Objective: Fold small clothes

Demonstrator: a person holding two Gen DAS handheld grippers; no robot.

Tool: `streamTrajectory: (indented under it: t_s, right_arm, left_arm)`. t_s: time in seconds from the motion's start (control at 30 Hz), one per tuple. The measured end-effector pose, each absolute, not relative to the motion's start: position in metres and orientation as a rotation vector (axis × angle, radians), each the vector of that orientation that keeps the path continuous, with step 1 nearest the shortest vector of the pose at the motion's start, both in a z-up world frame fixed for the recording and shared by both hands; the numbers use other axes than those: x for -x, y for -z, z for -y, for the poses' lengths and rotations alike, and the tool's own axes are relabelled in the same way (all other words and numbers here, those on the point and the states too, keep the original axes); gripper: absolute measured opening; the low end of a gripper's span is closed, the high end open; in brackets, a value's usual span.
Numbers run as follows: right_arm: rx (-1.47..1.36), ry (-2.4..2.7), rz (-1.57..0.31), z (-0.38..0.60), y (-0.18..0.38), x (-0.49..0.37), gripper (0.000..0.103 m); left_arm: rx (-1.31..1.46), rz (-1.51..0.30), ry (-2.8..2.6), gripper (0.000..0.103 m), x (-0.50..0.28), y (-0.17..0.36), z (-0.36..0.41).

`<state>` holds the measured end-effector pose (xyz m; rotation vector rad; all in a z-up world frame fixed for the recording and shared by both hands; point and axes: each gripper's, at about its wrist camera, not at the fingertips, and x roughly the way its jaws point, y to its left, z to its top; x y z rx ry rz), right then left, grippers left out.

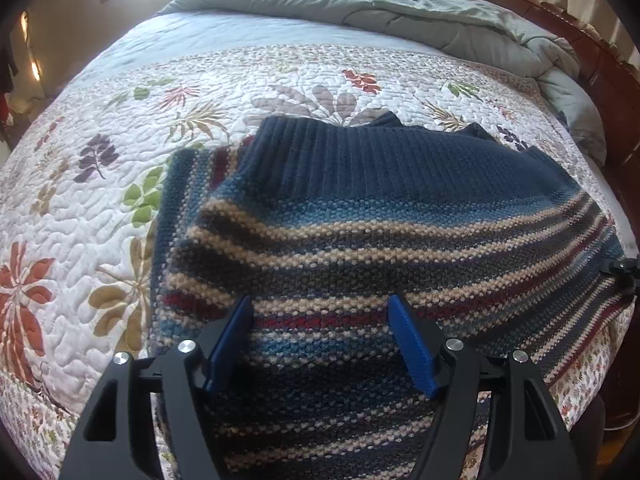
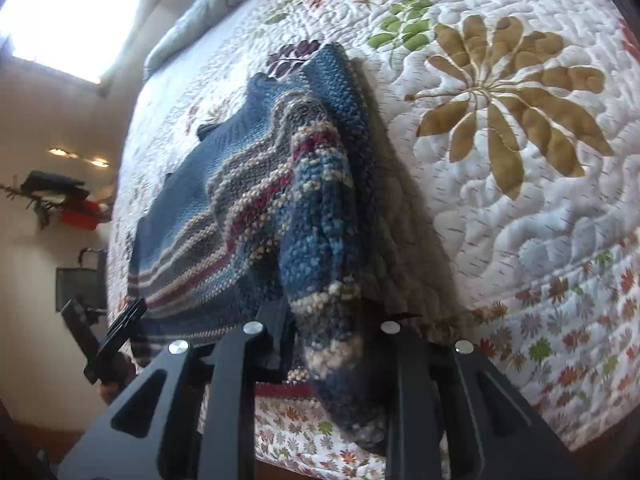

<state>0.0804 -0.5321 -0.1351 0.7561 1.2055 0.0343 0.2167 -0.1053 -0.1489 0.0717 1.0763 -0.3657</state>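
The right claw (image 2: pixel 332 340) is clamped on a bunched edge of the striped blue, cream and red knitted sweater (image 1: pixel 360 216); the left claw (image 1: pixel 320 320) hangs apart above its stripes. The sweater lies on the floral quilted bed (image 1: pixel 100 200), a rumpled grey duvet (image 1: pixel 400 8) at twelve o'clock.

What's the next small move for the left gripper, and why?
Probably close the left gripper on the sweater edge: its fingers stand open over the knit, while the right gripper already pinches a bunched corner.
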Motion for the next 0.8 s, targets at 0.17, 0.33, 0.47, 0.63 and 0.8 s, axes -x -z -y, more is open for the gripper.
streamTrajectory:
  t_s: [0.17, 0.33, 0.47, 0.63, 0.8]
  right_arm:
    - [-0.719, 0.061, -1.241, 0.521, 0.122, -0.089, 0.021]
    - [-0.663, 0.044, -1.193, 0.498, 0.087, -0.094, 0.02]
    - [-0.575, 0.03, -1.17, 0.467, 0.058, -0.103, 0.02]
    - [-0.376, 0.03, -1.151, 0.413, 0.03, -0.117, 0.019]
    - [-0.16, 0.023, -1.145, 0.355, 0.016, -0.129, 0.019]
  left_arm:
    - [-0.057, -1.075, 0.379, 0.072, -0.217, 0.149, 0.103]
    - [-0.039, -1.074, 0.396, 0.072, -0.217, 0.149, 0.101]
    - [-0.031, -1.07, 0.418, 0.074, -0.216, 0.15, 0.098]
    - [0.002, -1.072, 0.444, 0.075, -0.218, 0.149, 0.094]
    - [0.109, -1.09, 0.482, 0.075, -0.223, 0.144, 0.076]
